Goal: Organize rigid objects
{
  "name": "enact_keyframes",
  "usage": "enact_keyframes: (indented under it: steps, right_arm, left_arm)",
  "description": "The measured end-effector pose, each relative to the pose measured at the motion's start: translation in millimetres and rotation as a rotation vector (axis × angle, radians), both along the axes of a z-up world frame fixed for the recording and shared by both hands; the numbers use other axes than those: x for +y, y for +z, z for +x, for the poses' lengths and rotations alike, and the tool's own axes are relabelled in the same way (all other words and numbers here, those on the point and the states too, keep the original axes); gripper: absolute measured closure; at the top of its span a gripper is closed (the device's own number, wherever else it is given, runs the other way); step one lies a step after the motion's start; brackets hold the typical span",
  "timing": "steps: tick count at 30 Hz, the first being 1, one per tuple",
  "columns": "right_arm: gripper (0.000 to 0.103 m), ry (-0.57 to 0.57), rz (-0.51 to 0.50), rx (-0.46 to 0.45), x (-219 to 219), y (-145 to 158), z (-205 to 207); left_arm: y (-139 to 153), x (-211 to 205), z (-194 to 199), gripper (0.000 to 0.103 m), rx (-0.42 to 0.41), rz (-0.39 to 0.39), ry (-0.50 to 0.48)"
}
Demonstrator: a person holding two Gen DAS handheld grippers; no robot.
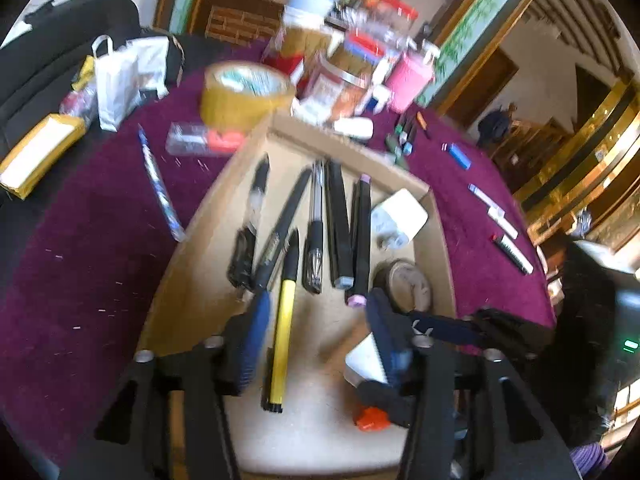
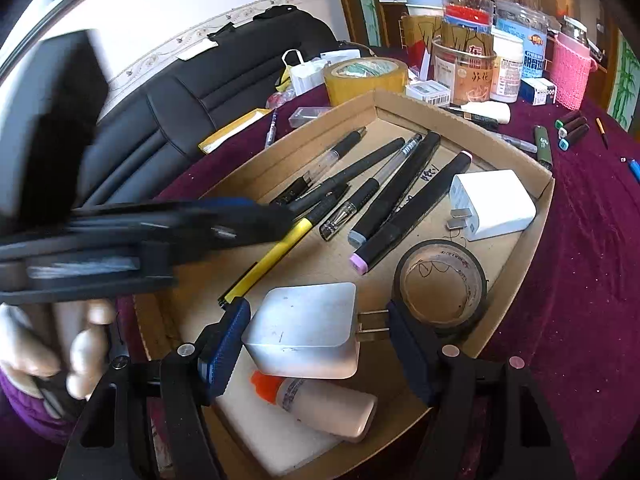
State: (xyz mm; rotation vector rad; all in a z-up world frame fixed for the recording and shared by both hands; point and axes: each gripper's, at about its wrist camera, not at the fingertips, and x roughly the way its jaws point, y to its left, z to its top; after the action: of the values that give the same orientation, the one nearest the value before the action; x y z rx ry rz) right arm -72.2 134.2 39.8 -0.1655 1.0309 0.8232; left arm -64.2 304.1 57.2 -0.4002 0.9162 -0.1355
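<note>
The cardboard tray (image 2: 400, 98) is sitting on the purple tablecloth (image 2: 592, 240), collecting all the hard stuff, and the right gripper (image 2: 318, 334) is hanging over its near end with jaws wide apart around the white charger (image 2: 300, 330), pads not pressing, so nothing's gripped. The left gripper (image 1: 318, 320) is standing half open over the yellow pen (image 1: 282, 340), not pinching it. Pens are lying side by side in one bunch, probably to leave space for the tape roll (image 2: 440, 284).
</note>
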Motion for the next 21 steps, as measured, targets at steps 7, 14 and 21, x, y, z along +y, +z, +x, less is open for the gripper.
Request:
enact_keyframes:
  steps: [7, 14, 21]
  right_arm:
    - [0.028, 0.003, -0.018, 0.005, 9.1, -7.3, 1.3]
    - [0.021, -0.009, -0.007, 0.026, 8.7, -9.0, 2.8]
    - [0.015, -0.056, 0.072, -0.034, -20.7, 24.5, -2.7]
  left_arm:
    - [11.7, 9.5, -18.0, 0.043, -0.048, -0.003, 0.038]
    - [4.2, 16.1, -23.4, 0.041, -0.020, -0.041, 0.065]
    - [9.1, 15.2, -32.3, 0.037, -0.028, -0.049, 0.089]
